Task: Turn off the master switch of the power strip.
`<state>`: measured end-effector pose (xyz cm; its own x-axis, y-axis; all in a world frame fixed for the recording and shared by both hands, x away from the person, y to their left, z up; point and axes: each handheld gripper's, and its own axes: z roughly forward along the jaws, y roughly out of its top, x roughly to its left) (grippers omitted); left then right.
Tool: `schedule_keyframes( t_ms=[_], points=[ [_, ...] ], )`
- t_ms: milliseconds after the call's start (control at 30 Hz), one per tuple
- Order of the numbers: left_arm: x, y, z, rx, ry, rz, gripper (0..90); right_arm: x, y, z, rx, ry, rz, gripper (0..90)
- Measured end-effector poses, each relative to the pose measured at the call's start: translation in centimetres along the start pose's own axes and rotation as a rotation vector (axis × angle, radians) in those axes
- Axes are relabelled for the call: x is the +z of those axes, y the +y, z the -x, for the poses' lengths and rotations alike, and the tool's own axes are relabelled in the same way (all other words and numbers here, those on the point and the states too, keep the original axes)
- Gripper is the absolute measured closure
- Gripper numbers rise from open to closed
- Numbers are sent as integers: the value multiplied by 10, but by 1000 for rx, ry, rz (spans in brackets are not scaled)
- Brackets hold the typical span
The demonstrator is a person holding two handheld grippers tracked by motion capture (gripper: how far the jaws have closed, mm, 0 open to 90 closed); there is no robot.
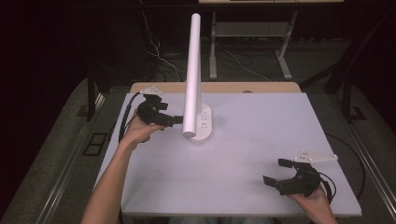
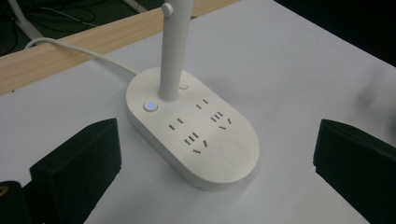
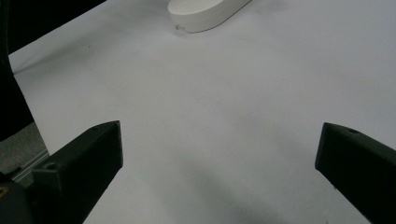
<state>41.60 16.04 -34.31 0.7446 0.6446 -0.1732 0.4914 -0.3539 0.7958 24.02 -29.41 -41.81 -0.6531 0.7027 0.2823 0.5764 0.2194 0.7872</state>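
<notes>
Black jaws of the left gripper are standing wide apart, released, with the white lamp base lying between and just beyond them on the table; right gripper is also gaping, well apart.

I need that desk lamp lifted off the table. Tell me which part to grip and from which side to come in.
Grip the lamp by its upright round post just above the oval base, coming in level from the left gripper's side. The post is slim enough for the open jaws; the base looks too wide and flat. The cord leaves the far side, so avoid that.
</notes>
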Motion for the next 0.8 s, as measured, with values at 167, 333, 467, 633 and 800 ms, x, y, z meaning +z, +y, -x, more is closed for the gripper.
schedule_keyframes(
  t_ms=[167,333,467,633,800],
  points=[
    [6,1,-5,-8,-2,-5,0,-1,0,1,2,-3,7,1],
    [12,0,-10,-18,0,-10,0,-1,0,1,1,-10,9,1],
    [19,1,-14,-33,-2,-22,0,0,1,1,5,-11,12,1],
    [26,3,-17,-44,1,-22,1,-1,1,1,9,-14,15,1],
    [31,2,-24,-45,8,-37,1,-1,1,1,9,-15,15,1]
  ],
)
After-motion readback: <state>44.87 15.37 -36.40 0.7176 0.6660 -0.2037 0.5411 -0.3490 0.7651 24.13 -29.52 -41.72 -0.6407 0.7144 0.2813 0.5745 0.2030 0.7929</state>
